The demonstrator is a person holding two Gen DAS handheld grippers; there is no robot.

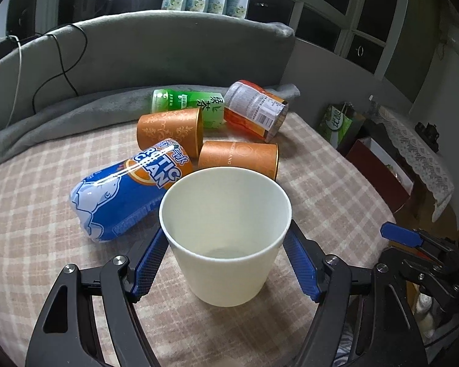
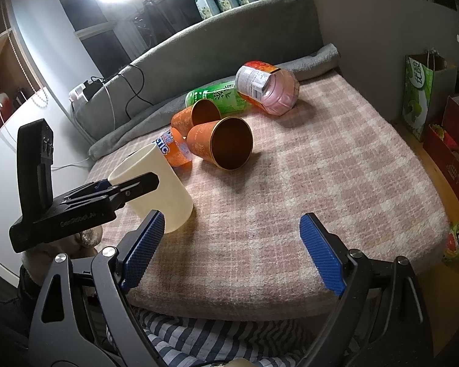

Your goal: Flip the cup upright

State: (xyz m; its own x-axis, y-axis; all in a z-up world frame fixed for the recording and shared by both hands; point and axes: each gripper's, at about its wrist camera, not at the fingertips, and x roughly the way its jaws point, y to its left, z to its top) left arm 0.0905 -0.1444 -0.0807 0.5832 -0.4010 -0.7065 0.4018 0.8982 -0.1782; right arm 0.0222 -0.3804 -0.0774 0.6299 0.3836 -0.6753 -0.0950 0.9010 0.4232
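- Our left tool (image 1: 226, 263) has its blue pads on either side of the white paper cup (image 1: 226, 232), closed on its wall about halfway up; the grip sits there so the mouth stays free and faces up
- The white paper cup stands mouth-up near the front of the plaid blanket (image 2: 321, 168), its base on or just above the cloth in the right wrist view; we judge the flip all but finished, with only the release left
- Our right tool (image 2: 229, 244) is spread wide and holds nothing, hanging over the blanket's near edge, apart from the cup, presumably to keep out of the way
- Beyond the cup lie two orange cups (image 1: 171, 130) on their sides, a blue Arctic Ocean bottle (image 1: 125, 192), a green tea bottle (image 1: 189, 104) and an orange-labelled bottle (image 1: 257, 110), all tipped over in a loose heap
- The soft blanket could let the cup wobble once freed
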